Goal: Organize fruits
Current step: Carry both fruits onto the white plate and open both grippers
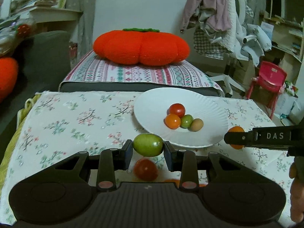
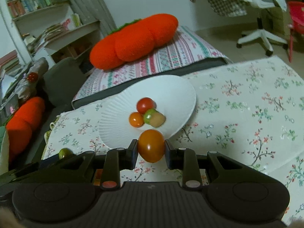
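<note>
Fruits: left gripper (image 1: 148, 148) pinches a green fruit (image 1: 148, 144), right gripper (image 2: 151, 149) an orange tomato (image 2: 151, 145), both lifted near the white plate's (image 1: 152, 102) near rim. Four fruits lie mid-plate. Release low, beside the cluster, one at a time, to prevent rolling.

A: How does the left gripper (image 1: 148, 149) stand?
B: It tilts forward and down, jaws drawn in with the pads pressed on either side of a green fruit (image 1: 147, 144), which they carry clear of the counter.
A: And the right gripper (image 2: 151, 150)?
B: Same downward pitch, rolled a little. Its jaws clamp an orange tomato (image 2: 151, 145). From the left camera it reaches in side-on at the right edge.
A: Any hand showing?
B: Part of one hand (image 1: 296, 199), below that gripper, at the frame's right border.
</note>
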Available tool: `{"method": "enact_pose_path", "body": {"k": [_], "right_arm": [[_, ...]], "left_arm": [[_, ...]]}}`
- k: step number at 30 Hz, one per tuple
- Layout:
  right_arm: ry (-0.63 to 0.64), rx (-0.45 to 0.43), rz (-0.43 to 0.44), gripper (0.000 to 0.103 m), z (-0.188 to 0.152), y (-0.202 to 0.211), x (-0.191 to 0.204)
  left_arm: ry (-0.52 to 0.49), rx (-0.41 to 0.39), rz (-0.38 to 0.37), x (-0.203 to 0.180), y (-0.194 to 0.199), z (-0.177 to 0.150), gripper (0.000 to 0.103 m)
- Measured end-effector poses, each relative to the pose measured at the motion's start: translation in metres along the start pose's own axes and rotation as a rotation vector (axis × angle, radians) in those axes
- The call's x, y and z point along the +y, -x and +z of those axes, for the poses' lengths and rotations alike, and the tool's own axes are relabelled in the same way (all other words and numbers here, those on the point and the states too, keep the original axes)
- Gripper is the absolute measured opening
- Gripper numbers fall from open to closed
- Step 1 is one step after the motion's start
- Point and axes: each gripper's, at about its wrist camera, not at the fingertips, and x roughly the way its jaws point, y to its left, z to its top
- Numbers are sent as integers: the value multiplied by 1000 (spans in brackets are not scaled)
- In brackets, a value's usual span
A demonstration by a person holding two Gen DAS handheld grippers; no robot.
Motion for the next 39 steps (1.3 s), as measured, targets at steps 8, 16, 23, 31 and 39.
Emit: {"method": "enact_pose_path", "body": {"k": [8,16,23,31,39], "right_arm": [[-13,-7,-17,26,3,-7,-5],[70,-27,-21,26,5,-15,4],[128,-21,-31,26,5,-30,9],[134,-21,-31,27,5,-32,10],[123,-30,-24,41,6,-31,10]], "left_arm": [[-64,-35,-17,-12,-22,7,22],[-97,-54,-37,-21,-42,12,22],[-138,-32,-35,-27,-57,8,22],[-157,-36,-33,-30,-59,6,23],[-152,-38,-36,-30,-56,8,40]]}}
